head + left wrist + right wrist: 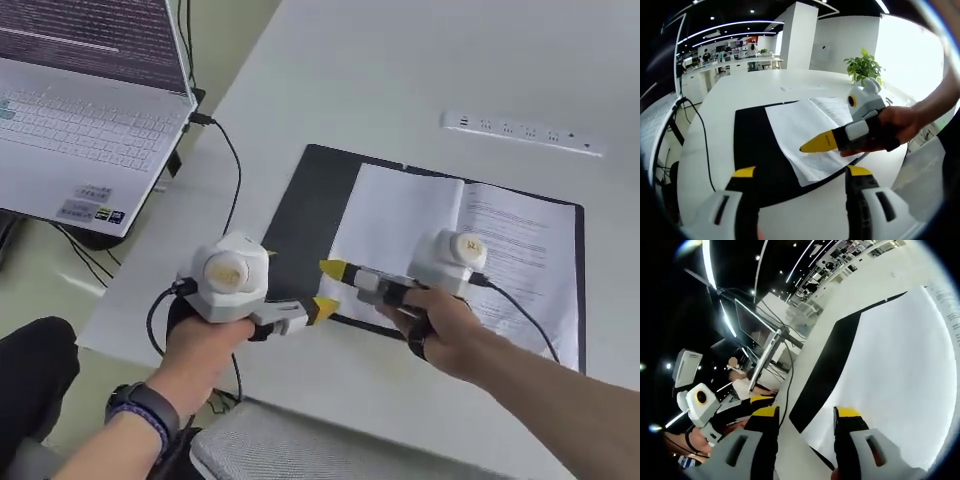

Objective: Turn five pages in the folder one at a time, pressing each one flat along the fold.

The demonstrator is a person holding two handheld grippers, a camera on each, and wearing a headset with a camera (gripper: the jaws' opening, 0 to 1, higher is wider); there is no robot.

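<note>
A black folder [300, 210] lies open on the white table. A blank white page [395, 225] rests on its left half and a printed page [520, 260] on its right half. My right gripper [333, 268] hovers open over the blank page's near left corner, with the page [895, 370] showing beyond its empty jaws. My left gripper [322, 308] is open and empty just off the folder's near edge, pointing toward the right gripper [817, 144]. In the left gripper view the black cover [752, 135] and the page [800, 125] lie ahead of its jaws.
A white laptop [80, 110] sits at the far left with a black cable [232, 170] running along the table's left edge. A white power strip [522, 132] lies beyond the folder. A grey chair seat [290, 450] is below the near edge.
</note>
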